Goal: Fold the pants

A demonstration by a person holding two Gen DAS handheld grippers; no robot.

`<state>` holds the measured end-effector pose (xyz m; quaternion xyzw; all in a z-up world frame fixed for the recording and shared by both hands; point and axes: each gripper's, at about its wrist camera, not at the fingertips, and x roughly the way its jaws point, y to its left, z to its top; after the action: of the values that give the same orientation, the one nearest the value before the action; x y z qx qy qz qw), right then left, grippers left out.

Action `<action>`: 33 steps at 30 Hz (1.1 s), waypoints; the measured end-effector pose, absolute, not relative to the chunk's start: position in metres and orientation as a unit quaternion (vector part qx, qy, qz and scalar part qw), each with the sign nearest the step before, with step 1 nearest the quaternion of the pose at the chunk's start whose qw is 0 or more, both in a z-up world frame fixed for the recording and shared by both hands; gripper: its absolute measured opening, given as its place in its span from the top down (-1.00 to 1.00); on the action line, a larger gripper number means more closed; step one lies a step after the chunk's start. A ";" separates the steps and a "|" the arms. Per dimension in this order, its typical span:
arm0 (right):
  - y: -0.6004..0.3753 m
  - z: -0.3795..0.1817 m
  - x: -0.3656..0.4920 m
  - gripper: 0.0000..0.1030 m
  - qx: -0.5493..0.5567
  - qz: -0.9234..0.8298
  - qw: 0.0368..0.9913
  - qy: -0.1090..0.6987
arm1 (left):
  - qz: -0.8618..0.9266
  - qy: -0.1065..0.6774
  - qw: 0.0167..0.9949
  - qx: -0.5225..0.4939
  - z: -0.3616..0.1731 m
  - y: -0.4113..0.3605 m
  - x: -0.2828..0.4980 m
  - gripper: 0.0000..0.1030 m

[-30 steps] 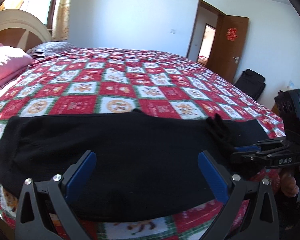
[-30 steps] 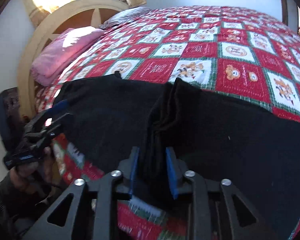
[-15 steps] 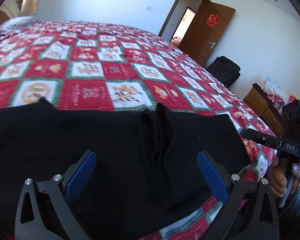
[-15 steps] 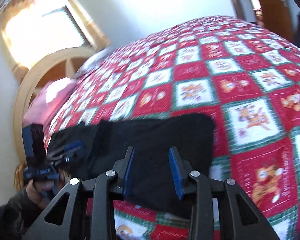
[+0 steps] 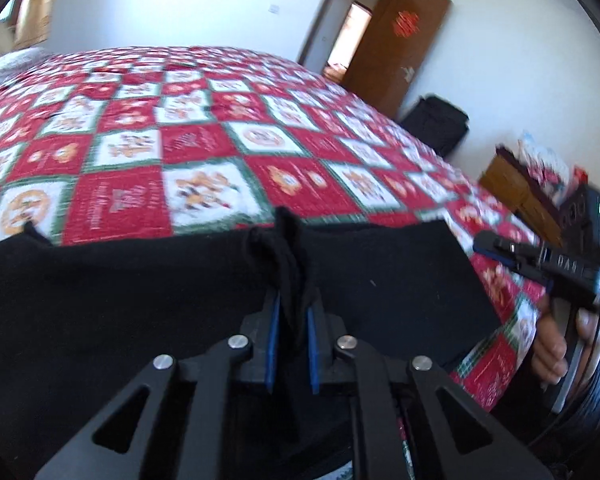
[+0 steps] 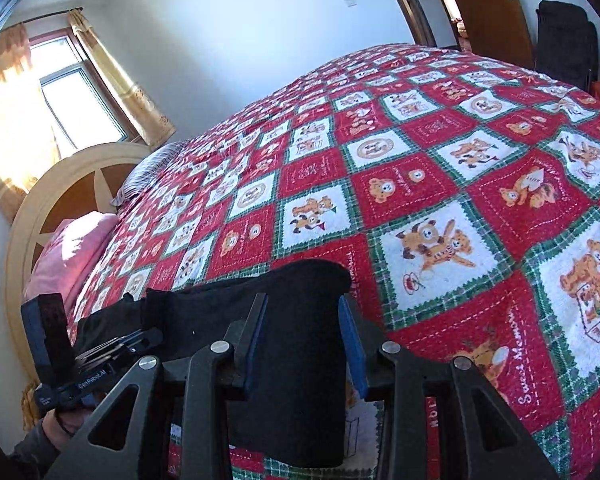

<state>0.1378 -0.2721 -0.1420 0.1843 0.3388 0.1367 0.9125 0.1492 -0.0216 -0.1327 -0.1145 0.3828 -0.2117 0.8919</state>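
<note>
- The room's white walls are enclosing the scene; a brown wooden door is standing open at the far right, and a sunlit window with yellow curtains is showing at the far left.
- The bed, under a red, white and green checkered quilt, is filling most of both views.
- The black pants are lying spread along the near edge of the quilt.
- A pink pillow is resting beside the rounded headboard, far left.
- The left gripper is pinching a raised fold of the pants, jaws nearly closed on the fabric.
- The right gripper is straddling the right end of the pants, jaws parted, not clamping.
</note>
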 end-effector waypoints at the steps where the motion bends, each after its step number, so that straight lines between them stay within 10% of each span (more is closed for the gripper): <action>1: -0.272 -0.141 0.137 0.27 0.184 0.136 0.914 0.336 | -0.215 0.379 0.891 -0.128 -0.130 -0.016 0.148 0.75; 15: -0.213 -0.156 0.132 0.04 0.095 0.215 0.898 0.371 | -0.167 0.379 0.898 -0.150 -0.149 0.018 0.147 0.72; 20: -0.205 -0.171 0.133 0.04 0.056 0.200 0.897 0.391 | -0.161 0.370 0.906 -0.131 -0.149 0.017 0.140 0.42; 25: -0.196 -0.160 0.116 0.03 0.033 0.202 0.906 0.369 | -0.144 0.342 0.922 -0.111 -0.138 0.026 0.125 -0.43; 33: -0.137 -0.170 0.094 -0.02 -0.094 0.235 0.891 0.378 | -0.101 0.323 0.939 -0.061 -0.125 0.066 0.105 -0.52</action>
<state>0.0937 -0.1369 -0.1704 -0.0941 0.3777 0.2349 0.8907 0.1053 0.0660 -0.1248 -0.0609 0.3231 -0.1013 0.9390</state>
